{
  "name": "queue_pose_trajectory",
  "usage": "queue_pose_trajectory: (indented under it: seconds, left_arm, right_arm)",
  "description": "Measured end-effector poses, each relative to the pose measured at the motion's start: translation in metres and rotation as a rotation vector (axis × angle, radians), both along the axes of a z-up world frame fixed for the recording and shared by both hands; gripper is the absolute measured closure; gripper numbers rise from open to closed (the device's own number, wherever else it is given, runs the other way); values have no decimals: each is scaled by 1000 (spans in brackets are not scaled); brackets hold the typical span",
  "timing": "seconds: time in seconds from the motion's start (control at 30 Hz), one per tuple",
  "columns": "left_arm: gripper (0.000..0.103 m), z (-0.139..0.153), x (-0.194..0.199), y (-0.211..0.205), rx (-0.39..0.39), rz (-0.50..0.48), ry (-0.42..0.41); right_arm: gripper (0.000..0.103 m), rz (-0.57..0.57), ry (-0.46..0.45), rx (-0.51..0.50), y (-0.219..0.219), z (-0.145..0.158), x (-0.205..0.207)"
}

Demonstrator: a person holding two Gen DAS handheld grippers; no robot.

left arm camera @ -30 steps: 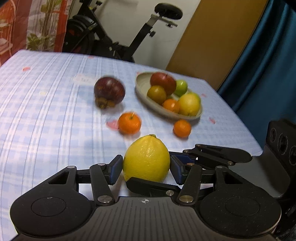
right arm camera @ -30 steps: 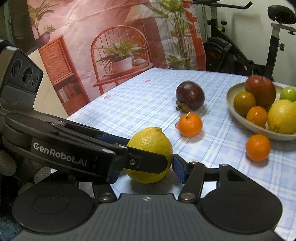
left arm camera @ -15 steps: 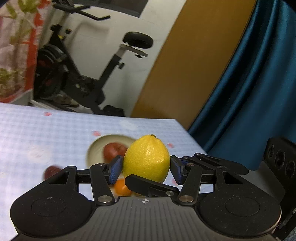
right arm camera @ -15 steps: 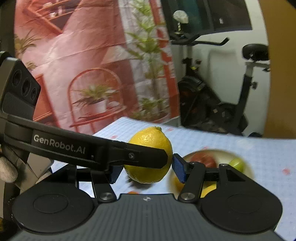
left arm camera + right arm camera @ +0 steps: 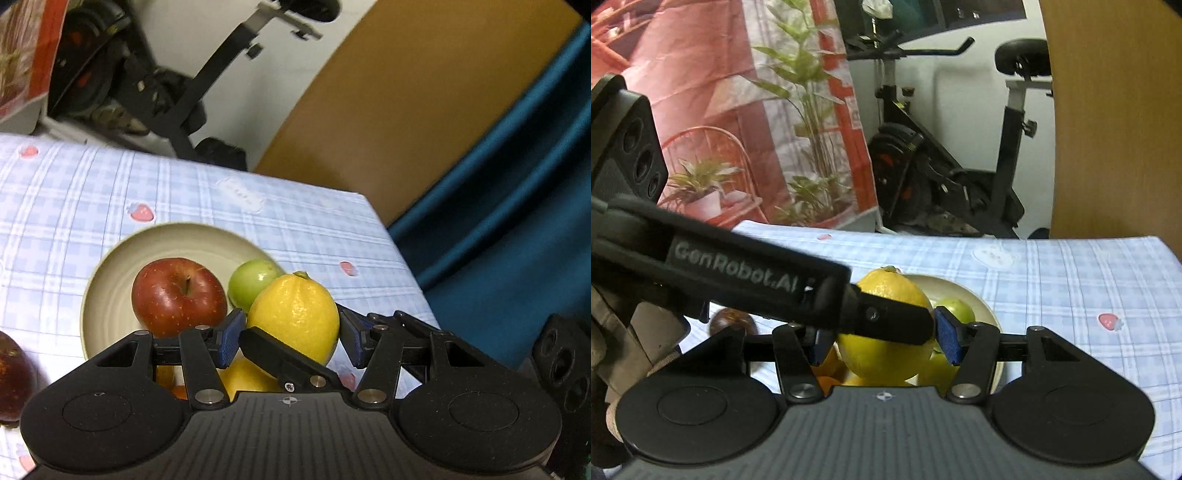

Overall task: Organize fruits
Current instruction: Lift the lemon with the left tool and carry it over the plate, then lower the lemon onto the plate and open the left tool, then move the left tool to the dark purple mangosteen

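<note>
The lemon has been carried from low over the table, where a second ago it sat well short of the fruit, up and across to hang above the near right part of the bowl. That reads as the transport step nearly finished; what seems left is to lower and let go.

It is bright yellow, pebbled and glossy, stem nub at twelve o'clock, with no blemish visible. Both tools grip it at once: the left gripper has its blue pads pressed at nine and three o'clock on the fruit, and the right gripper likewise has its jaws clamped on the lemon, one finger of the other tool crossing in front in each view.

Below it in the bowl, a red apple lies at nine o'clock from the lemon, a green fruit at eleven, and another yellow fruit at seven, partly hidden. A dark reddish fruit sits on the table outside the bowl, far at eight o'clock. Beyond the table stand an exercise bike and a blue curtain.
</note>
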State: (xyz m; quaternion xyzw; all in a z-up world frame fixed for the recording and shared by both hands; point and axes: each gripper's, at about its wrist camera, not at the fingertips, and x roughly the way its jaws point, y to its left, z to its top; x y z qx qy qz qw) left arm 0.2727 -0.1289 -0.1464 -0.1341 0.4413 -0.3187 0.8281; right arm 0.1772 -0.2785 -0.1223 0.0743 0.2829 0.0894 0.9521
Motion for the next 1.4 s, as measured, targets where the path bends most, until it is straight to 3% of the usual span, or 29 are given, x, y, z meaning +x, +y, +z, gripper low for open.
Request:
queue_pose_trajectory:
  seconds: [0.37, 0.53, 0.87, 1.17, 1.4]
  left_arm:
    - [44, -8, 22, -8, 77, 32, -41]
    - [44, -1, 24, 1, 79, 64, -75]
    - [44, 16, 9, 52, 1, 103, -129]
    - [46, 35, -3, 126, 61, 133, -198]
    - [46, 22, 4, 177, 95, 189, -143]
  right_arm:
    - [45, -18, 11, 32, -8, -18, 19]
    - [44, -26, 28, -11, 1, -20, 27]
    - [44, -17, -10, -16, 12, -7, 14]
    - [43, 85, -53, -16, 47, 11, 11]
    - [43, 195, -34, -30, 95, 8, 20]
